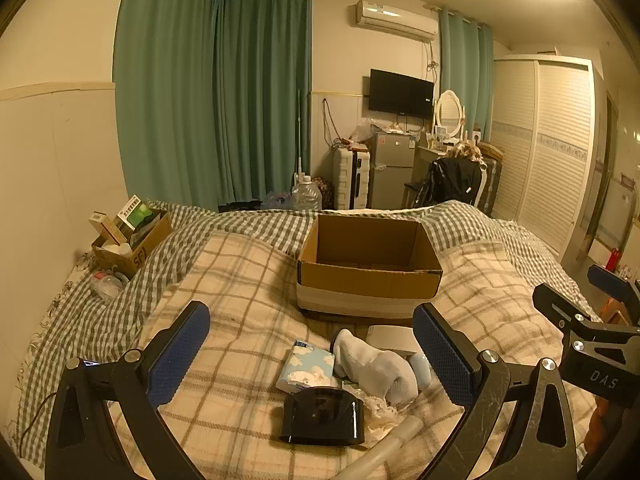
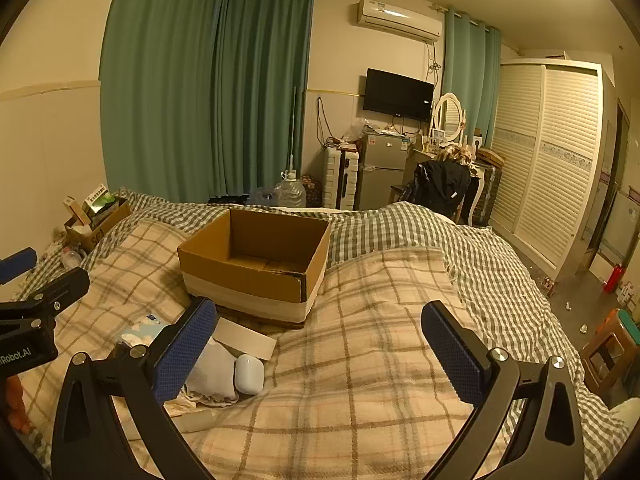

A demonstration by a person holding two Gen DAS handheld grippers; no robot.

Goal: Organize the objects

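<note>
An open, empty cardboard box [image 1: 370,276] sits on the plaid blanket; it also shows in the right wrist view [image 2: 256,268]. In front of it lie a tissue pack [image 1: 306,366], a white sock [image 1: 376,364], a black round-cornered object [image 1: 322,414], a white flat card [image 2: 244,338], a white earbud case [image 2: 249,374] and a pale tube [image 1: 384,446]. My left gripper [image 1: 312,348] is open and empty above these items. My right gripper [image 2: 320,340] is open and empty, to the right of the pile over bare blanket.
A smaller cardboard box [image 1: 132,240] full of packets stands at the bed's far left, with a plastic bottle [image 1: 106,284] beside it. Beyond the bed are a fridge [image 1: 390,168], a suitcase and a chair. A stool [image 2: 608,354] stands on the floor at right.
</note>
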